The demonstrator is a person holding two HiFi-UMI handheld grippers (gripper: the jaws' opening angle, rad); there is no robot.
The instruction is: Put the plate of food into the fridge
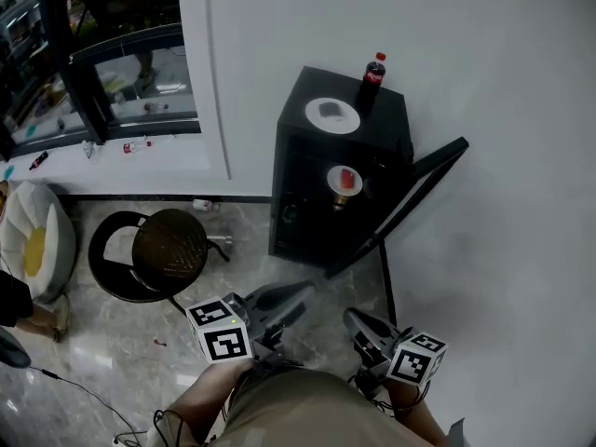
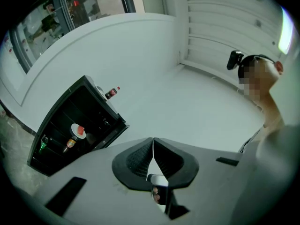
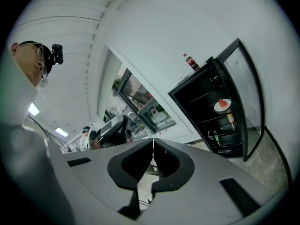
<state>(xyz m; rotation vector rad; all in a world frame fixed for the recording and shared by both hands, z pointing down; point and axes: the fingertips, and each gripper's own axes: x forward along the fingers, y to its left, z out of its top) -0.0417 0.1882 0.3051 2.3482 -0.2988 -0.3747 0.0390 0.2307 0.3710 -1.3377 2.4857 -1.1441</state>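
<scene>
The plate of food (image 1: 345, 181) sits on a shelf inside the black fridge (image 1: 296, 222) at centre frame, whose door (image 1: 410, 196) stands open. Low in the frame, the left tool (image 1: 305, 290) and right tool (image 1: 351, 317) are both closed together, holding nothing.

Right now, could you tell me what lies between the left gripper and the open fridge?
Only bare floor separates the left gripper from the fridge, in the head view; the chair stands aside.
</scene>
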